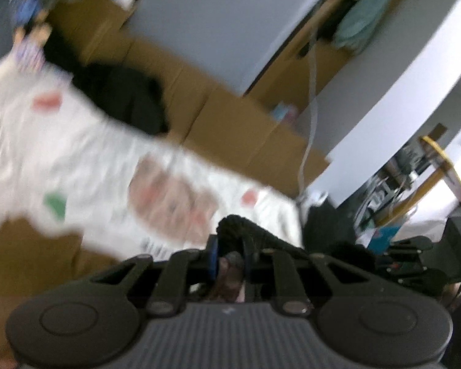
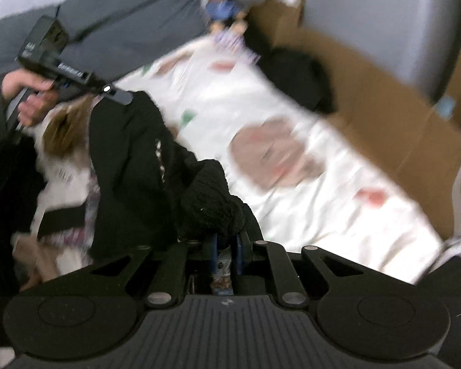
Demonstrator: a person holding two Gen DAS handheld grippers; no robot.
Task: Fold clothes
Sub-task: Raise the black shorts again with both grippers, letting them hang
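A black knitted garment [image 2: 138, 166] hangs stretched between my two grippers above a white printed sheet [image 2: 292, 141]. My right gripper [image 2: 226, 246] is shut on a bunched edge of the black garment. My left gripper [image 1: 230, 252] is shut on another edge of the same garment [image 1: 246, 230]. In the right wrist view the left gripper [image 2: 120, 97] shows at upper left, held by a hand and pinching the garment's top. Both views are blurred by motion.
A second black garment [image 1: 123, 95] lies at the far edge of the sheet beside cardboard boxes [image 1: 230, 113]. A doll [image 2: 227, 15] sits at the sheet's far end. More clothes [image 2: 61, 184] lie heaped at the left. A white table [image 1: 399, 77] stands at right.
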